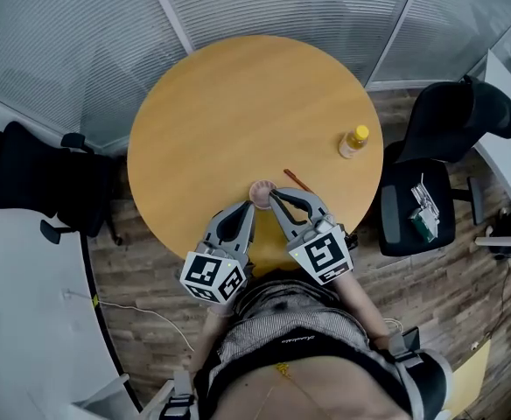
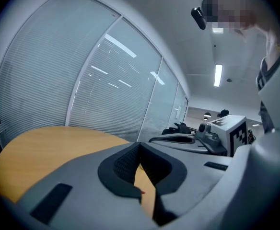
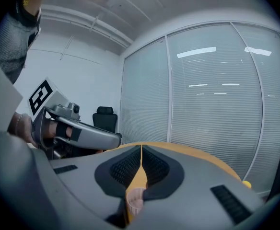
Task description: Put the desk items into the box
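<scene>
On the round wooden table (image 1: 238,103) a small pink cup-like item (image 1: 261,192) stands near the front edge, with a thin red pen (image 1: 297,180) just to its right. A yellow-capped bottle (image 1: 353,141) stands at the table's right rim; its cap (image 3: 246,184) shows in the right gripper view. My left gripper (image 1: 248,206) is shut and empty, its tips (image 2: 140,145) meeting just left of the pink item. My right gripper (image 1: 273,196) is shut too, its tips (image 3: 141,148) touching above the pink item (image 3: 136,202), which sits under the jaws, not between them.
A black office chair (image 1: 28,178) stands left of the table. Another (image 1: 448,129) stands to the right, with small items on its seat (image 1: 423,213). Glass walls with blinds (image 1: 308,7) run behind the table. A white cable (image 1: 142,313) lies on the wooden floor.
</scene>
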